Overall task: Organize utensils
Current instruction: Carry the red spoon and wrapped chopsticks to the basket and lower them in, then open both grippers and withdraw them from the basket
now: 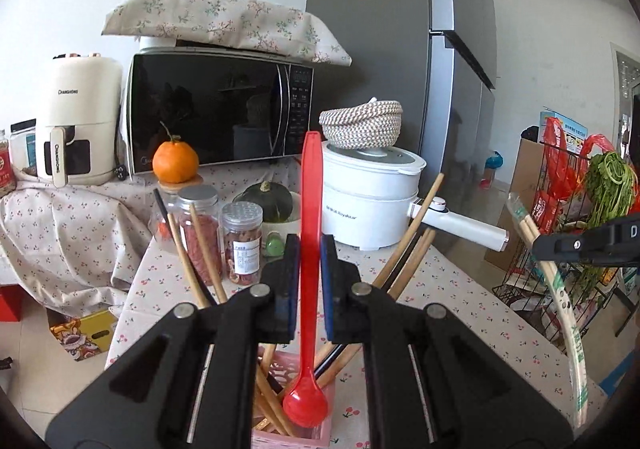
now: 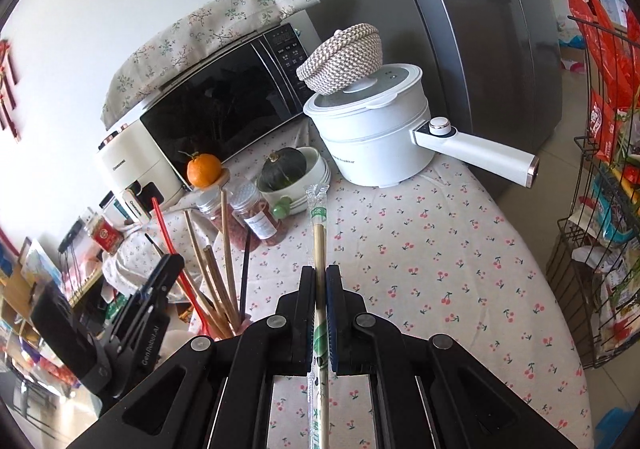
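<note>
a table (image 2: 440, 249) is covered by a cherry-print cloth (image 1: 440, 313), on which a white pot (image 2: 372, 137), a bowl (image 2: 316, 173) with a squash, two jars (image 1: 224, 233) and a pink basket (image 1: 316, 435) of chopsticks are set. behind them, on a draped cloth (image 1: 60, 225), a microwave (image 1: 216, 109) and an air fryer (image 1: 80, 117) are stood side by side.

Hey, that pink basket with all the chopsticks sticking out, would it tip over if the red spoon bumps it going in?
Probably yes. The pink basket looks like thin openwork plastic, so likely light. The chopsticks in it stand tall and splay outward, putting weight high. The red spoon, clamped in the left tool, is rigid, so a sideways knock could tilt the basket.
</note>
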{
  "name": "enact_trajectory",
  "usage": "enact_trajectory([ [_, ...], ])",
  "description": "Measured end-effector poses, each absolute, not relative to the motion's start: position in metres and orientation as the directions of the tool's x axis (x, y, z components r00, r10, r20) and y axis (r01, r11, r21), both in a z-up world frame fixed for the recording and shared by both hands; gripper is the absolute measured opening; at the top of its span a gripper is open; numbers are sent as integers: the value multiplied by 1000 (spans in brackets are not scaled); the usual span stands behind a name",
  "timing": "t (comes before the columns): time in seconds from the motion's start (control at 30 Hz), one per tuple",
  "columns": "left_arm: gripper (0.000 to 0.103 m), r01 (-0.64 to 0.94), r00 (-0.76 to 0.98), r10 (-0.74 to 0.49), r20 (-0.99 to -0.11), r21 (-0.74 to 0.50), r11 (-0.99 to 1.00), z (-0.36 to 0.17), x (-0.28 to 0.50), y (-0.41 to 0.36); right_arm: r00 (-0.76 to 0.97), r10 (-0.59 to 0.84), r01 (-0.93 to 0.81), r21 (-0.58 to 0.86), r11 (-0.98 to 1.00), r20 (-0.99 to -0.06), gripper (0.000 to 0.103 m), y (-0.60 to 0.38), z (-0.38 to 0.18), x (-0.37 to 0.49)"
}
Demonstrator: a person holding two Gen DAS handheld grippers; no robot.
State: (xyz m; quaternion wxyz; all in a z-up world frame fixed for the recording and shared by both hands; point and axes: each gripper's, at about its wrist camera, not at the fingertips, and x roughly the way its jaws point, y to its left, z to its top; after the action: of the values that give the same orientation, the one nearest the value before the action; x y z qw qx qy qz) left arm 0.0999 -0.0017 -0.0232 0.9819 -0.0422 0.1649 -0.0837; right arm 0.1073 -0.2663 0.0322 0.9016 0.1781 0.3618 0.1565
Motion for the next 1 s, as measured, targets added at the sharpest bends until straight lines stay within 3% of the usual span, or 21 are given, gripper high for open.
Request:
enact_trajectory([
  [0.17, 12, 151, 899, -200, -389, -153, 977, -32, 98, 5, 734, 412, -168, 444, 880, -540, 5, -260, 38, 106],
  [0.37, 31, 169, 851, -246, -464, -202, 965, -13, 81, 14, 786, 425, -214, 449, 868, -448, 5, -246, 50, 98],
  [0.47, 33, 152, 818, -252, -517, -228, 962, 1, 71, 27, 807, 437, -244, 448, 860, -398, 5, -231, 59, 91],
  [0.67, 50, 105, 790, -226, -570, -237, 966, 22, 51, 58, 854, 420, -269, 431, 862, -307, 5, -176, 73, 86],
  [0.8, 52, 70, 784, -178, -595, -200, 977, 19, 46, 79, 902, 360, -235, 428, 872, -239, 5, -143, 66, 89],
  [1.0, 54, 25, 752, -177, -635, -240, 971, 10, 50, 111, 966, 194, -128, 337, 933, -169, 5, -104, 48, 98],
])
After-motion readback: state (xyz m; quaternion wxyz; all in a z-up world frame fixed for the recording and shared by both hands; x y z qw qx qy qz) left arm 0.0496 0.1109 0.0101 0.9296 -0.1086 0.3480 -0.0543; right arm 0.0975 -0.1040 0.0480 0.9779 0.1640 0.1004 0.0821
